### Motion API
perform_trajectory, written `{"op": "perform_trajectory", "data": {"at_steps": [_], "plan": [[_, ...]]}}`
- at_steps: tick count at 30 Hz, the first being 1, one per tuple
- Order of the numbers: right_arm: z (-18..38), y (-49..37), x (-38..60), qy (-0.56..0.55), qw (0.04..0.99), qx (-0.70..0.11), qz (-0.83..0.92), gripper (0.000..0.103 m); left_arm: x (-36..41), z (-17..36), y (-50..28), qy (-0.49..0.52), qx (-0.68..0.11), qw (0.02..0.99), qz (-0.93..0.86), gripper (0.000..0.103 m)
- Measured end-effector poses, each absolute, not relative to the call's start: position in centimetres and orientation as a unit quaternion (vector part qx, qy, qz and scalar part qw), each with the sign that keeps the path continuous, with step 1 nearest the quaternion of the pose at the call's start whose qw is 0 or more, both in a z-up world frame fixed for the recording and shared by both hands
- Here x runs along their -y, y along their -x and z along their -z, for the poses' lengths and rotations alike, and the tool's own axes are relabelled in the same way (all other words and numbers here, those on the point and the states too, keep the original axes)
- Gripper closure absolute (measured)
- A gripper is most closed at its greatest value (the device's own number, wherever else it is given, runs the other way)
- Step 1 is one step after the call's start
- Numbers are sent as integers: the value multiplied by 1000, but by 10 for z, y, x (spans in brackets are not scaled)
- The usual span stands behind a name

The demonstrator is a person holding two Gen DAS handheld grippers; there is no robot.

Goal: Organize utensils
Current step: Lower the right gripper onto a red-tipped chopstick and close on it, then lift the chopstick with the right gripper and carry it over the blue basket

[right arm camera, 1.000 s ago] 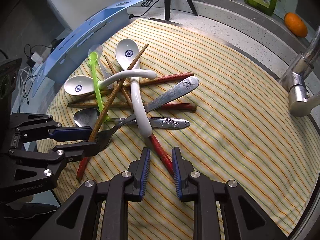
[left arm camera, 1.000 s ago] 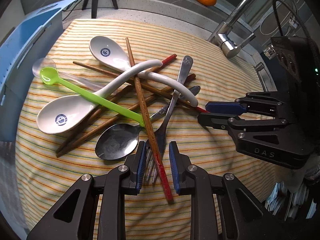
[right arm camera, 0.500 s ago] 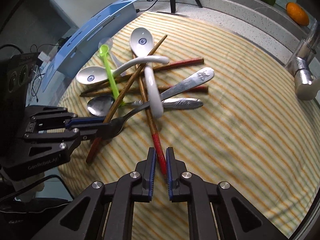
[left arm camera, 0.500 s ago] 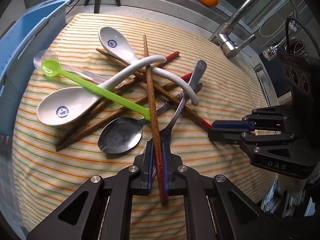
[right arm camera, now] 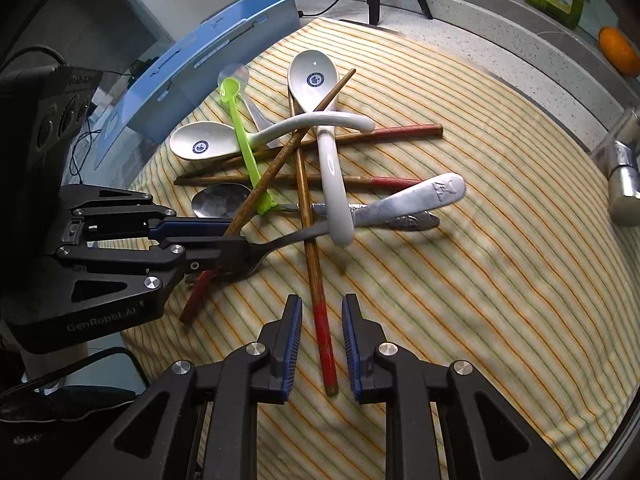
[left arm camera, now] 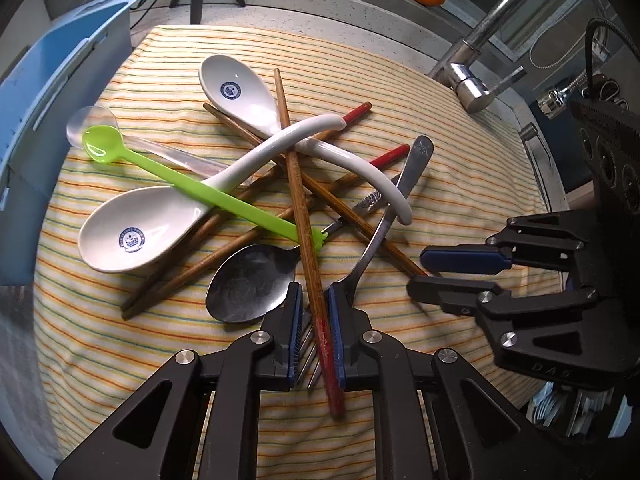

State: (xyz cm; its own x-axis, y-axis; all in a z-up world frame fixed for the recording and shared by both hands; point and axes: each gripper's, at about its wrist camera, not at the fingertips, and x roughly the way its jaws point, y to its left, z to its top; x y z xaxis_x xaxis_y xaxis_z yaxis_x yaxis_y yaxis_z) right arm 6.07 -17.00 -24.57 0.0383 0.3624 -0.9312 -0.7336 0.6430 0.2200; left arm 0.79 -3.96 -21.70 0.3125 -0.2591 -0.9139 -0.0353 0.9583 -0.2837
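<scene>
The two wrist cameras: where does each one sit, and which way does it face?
Left wrist: sits on the left gripper, facing steeply down at the utensil pile; its fingers flank a red-tipped chopstick and are opening.
Right wrist: sits on the right gripper, facing down; its fingers are opening around another chopstick.
Shared: the green spoon, the striped cloth, and each other's gripper.

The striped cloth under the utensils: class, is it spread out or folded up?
Spread out. The striped cloth lies as one open sheet under the whole utensil pile, lightly rippled, with no folded-over layer visible.
</scene>
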Motion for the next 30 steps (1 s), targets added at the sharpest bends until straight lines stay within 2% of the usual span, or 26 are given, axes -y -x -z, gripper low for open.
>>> {"op": "perform_trajectory", "data": {"at_steps": [3,5,6,14,30], "plan": [[248,-62,167,155,702,-575,-390,86,38,216,-11,125,-583,800,69,91],[248,-62,167,155,703,-577,-386,94,39,215,-12,121,-584,800,72,91],[248,-63,169,149,701,-580,-387,95,39,215,-11,118,-584,800,74,92],[243,-57,188,120,698,-593,-384,96,31,214,1,142,-583,796,85,97],[232,-29,278,43,730,-605,-316,97,14,208,37,199,-580,786,82,97]]}}
